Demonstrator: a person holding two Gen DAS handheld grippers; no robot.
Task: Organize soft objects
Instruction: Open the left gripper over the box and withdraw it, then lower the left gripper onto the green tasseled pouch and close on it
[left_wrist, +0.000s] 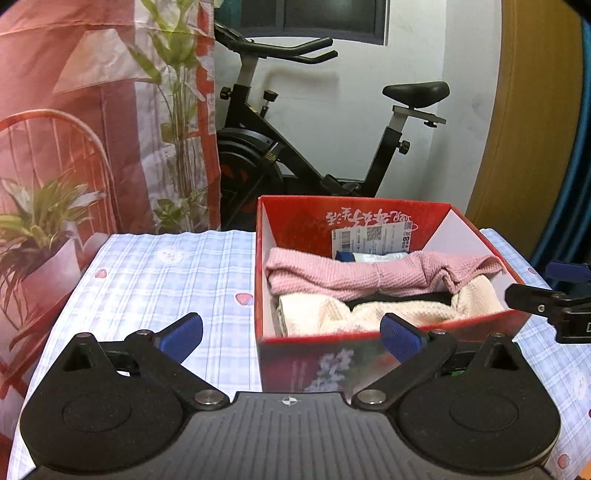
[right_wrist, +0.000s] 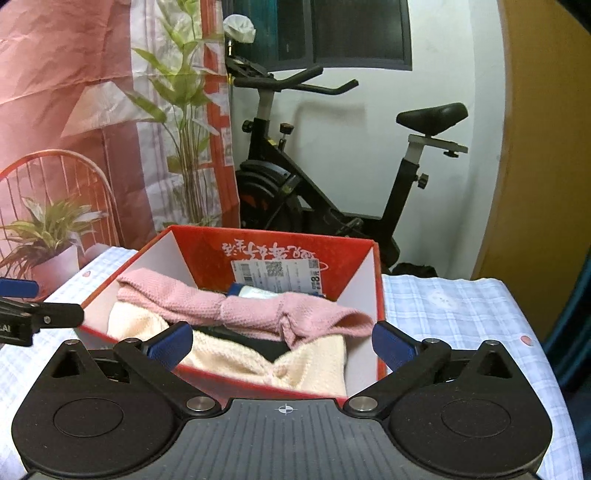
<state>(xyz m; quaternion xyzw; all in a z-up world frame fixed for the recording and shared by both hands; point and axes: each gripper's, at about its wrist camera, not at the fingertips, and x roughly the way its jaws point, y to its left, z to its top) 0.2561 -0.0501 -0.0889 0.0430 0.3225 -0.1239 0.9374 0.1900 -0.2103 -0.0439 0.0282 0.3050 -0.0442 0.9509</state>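
Since the pink cloth and cream cloth lie inside the red box, we keep our left gripper and right gripper spread wide and empty. Both hang near the box's front, so nothing gets pulled out.

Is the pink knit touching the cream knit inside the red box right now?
Touching. In the right wrist view the pink knit lies draped across the cream knit inside the red box, with no gap where they overlap.

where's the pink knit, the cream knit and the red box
pink knit (left_wrist: 332, 280), left wrist view, middle of its folded top
cream knit (right_wrist: 236, 354), right wrist view, near fold
red box (right_wrist: 207, 243), right wrist view, inner back wall
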